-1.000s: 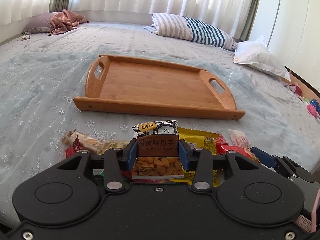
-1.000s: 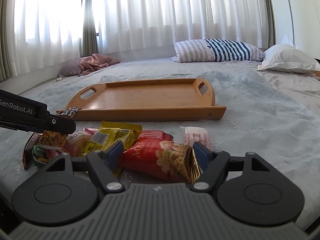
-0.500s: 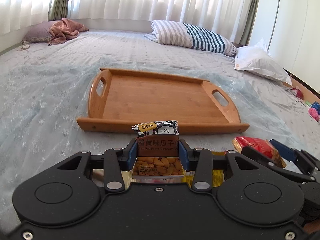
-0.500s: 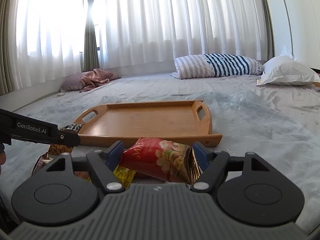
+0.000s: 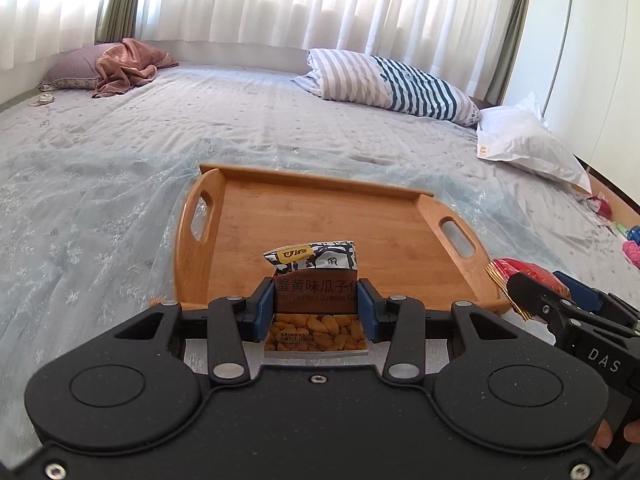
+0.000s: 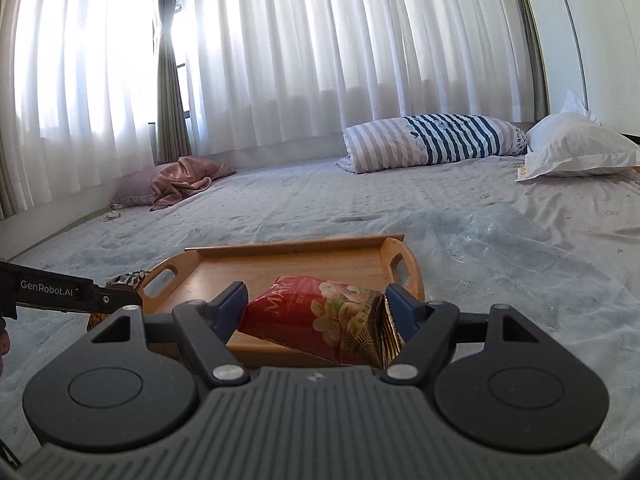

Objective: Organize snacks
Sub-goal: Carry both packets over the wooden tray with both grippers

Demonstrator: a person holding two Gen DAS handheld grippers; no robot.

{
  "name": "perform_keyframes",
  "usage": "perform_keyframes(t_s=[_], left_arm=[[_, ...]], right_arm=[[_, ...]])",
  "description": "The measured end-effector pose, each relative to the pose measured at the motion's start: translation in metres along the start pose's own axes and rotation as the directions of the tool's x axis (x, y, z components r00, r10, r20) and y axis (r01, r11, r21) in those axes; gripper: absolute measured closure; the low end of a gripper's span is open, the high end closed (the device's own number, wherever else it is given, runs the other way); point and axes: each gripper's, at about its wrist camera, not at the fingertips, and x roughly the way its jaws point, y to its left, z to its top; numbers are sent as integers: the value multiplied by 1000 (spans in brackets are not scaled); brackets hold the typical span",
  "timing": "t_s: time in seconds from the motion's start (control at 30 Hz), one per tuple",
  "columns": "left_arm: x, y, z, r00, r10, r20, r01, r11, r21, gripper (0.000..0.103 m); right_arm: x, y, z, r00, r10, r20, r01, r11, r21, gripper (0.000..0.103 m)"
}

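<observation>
My left gripper (image 5: 316, 300) is shut on a sunflower seed packet (image 5: 316, 276) and holds it upright in the air, at the near edge of the wooden tray (image 5: 320, 216). My right gripper (image 6: 318, 308) is shut on a red nut packet (image 6: 320, 316) and holds it above the tray's near right edge (image 6: 288, 264). The tray is bare inside. In the left wrist view the red packet (image 5: 528, 274) and the right gripper show at the right. In the right wrist view the left gripper's finger (image 6: 60, 292) shows at the left.
The tray lies on a bed with a pale blue spread (image 5: 100, 200). A striped pillow (image 5: 392, 84), a white pillow (image 5: 524, 144) and a pink blanket (image 5: 128, 64) lie at the far side. Small toys (image 5: 628, 240) lie at the right edge.
Both grippers have lifted their packets off the pile and moved forward toward the tray. The other snacks have dropped out of view below.
</observation>
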Motion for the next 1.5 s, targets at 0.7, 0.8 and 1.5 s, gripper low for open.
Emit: perform_keyframes(t_s=[0.7, 0.8, 1.5], left_arm=[[111, -3, 85, 979, -110, -171, 106, 994, -32, 62], [135, -5, 95, 973, -107, -206, 100, 994, -47, 62], [265, -21, 128, 950, -35, -309, 39, 999, 6, 62]], right_arm=[[107, -25, 54, 994, 76, -82, -80, 996, -37, 26], [130, -29, 58, 987, 94, -130, -98, 995, -25, 26], [254, -39, 53, 961, 28, -276, -52, 995, -80, 25]])
